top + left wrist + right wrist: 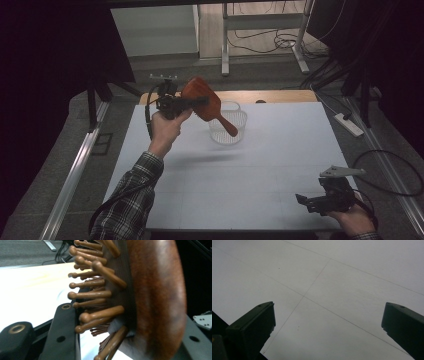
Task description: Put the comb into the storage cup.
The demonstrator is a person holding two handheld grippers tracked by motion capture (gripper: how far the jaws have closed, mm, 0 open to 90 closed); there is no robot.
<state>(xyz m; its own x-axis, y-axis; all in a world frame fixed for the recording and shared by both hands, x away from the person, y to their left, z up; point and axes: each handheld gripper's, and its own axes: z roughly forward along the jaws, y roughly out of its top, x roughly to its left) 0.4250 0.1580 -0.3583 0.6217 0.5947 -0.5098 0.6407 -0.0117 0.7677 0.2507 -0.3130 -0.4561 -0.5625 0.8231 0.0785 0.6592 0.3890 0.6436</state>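
Observation:
A reddish-brown wooden hairbrush (199,89) hangs in the air over the back of the white table (280,165), its handle slanting down to the right in front of a clear mesh basket (243,120). My left gripper (200,102) is shut on the brush head. In the left gripper view the round-tipped wooden bristles (95,295) press against the left jaw and the smooth back (157,297) rests on the right jaw. My right gripper (301,199) sits low at the table's front right corner, open, with bare tabletop between its jaws (328,322).
A wooden board (270,95) lies along the table's far edge. A power strip (350,124) and cables lie on the floor at the right. A metal rail (75,170) runs along the left side, and stand legs (225,50) rise behind.

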